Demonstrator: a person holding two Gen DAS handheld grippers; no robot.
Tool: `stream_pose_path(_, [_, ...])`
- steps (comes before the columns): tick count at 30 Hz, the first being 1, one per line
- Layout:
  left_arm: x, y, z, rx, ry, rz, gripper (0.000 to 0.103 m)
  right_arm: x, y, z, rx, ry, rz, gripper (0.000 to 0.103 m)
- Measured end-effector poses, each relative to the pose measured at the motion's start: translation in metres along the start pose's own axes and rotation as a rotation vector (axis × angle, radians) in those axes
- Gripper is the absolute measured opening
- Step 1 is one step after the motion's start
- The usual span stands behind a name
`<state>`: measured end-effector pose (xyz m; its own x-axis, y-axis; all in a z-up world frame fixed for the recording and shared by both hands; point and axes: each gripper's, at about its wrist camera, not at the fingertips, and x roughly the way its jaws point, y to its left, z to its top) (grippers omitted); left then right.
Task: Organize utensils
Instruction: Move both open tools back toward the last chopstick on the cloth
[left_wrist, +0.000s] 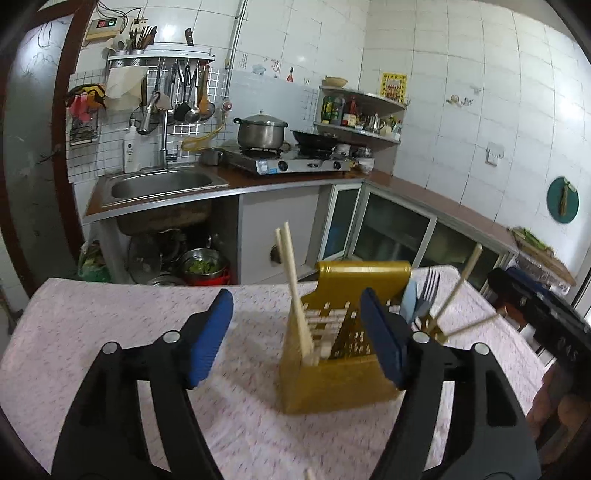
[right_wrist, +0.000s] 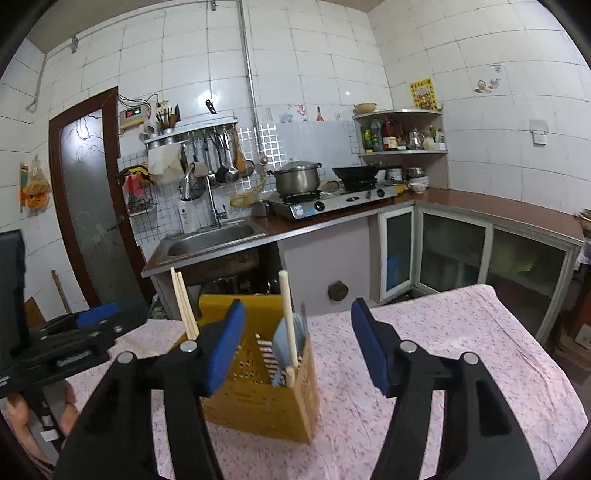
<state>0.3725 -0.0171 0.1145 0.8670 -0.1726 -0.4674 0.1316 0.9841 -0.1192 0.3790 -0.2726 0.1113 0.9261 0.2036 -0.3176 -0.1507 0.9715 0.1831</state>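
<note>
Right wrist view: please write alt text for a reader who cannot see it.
A yellow utensil holder stands on a pink tablecloth, holding chopsticks, between the fingers of the open, empty right gripper. Behind is a kitchen counter with a sink.

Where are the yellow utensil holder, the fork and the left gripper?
yellow utensil holder (left_wrist: 332, 384), left wrist view, front wall.
fork (left_wrist: 430, 286), left wrist view, tines.
left gripper (left_wrist: 297, 332), left wrist view, midway between fingertips.

Both views are evenly and softly lit; glare is seen on the far wall tiles (right_wrist: 218, 98); faint shadows are cast on the tablecloth (left_wrist: 110, 325); straight lines are bent by fisheye distortion, corners are vignetted black; slight motion blur softens the utensil holder (left_wrist: 340, 354).
</note>
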Motion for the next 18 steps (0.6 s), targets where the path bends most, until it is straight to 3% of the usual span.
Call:
stream_pose_path(3, [-0.017,0.006,-0.012,0.005,0.022,0.016,0.089,-0.013,-0.004,-0.007,0.000,0.016,-0.028,0.062])
stream_pose_path(5, [-0.027,0.012,-0.022,-0.003,0.034,0.023,0.092,-0.021,-0.005,-0.017,-0.011,0.029,-0.060,0.067])
stream_pose_path(18, [-0.026,0.022,-0.122,-0.001,0.290,0.031,0.093,-0.048,-0.007,-0.114,-0.046,0.186,-0.152,0.069])
